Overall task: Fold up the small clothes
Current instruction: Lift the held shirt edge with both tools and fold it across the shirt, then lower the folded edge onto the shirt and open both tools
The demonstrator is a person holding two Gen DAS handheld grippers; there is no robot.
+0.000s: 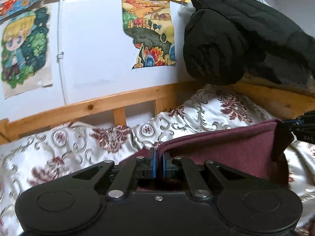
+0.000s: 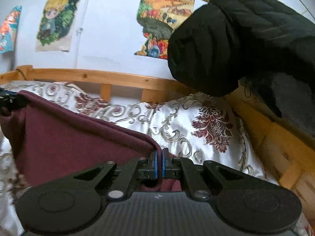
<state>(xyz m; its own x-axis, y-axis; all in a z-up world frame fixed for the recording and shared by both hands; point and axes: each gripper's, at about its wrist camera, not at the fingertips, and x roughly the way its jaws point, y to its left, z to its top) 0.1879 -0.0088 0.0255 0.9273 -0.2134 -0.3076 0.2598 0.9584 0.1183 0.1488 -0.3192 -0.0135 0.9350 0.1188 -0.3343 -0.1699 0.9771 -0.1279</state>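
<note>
The left gripper [image 1: 159,164] has its blue-padded jaws pressed together on a fold of the maroon garment [image 1: 226,153], and the right gripper [image 2: 159,165] is clamped in the same way on another edge of the same cloth. The garment hangs stretched between the two, lifted above the floral bedspread [image 1: 78,143], with its upper edge running as a doubled hem from one set of jaws to the other. In the left wrist view the far end of the cloth meets the right gripper at the right edge of the frame, where only a dark sliver of that tool shows; in the right wrist view the left gripper is likewise cut off at the left edge. The lower part of the garment is hidden behind each gripper's black body, so what kind of clothing it is cannot be told.

The bedspread lies rumpled across the bed up to the wooden bed rail [image 1: 98,106] along the wall. A black padded jacket [image 1: 246,35] rests over the bed's far right corner, its lower end blurred and running out of frame. Coloured drawings [image 1: 149,31] are stuck to the white wall [image 1: 92,45], several cropped by the top edge. The bedspread near the left edge is smeared by blur.
</note>
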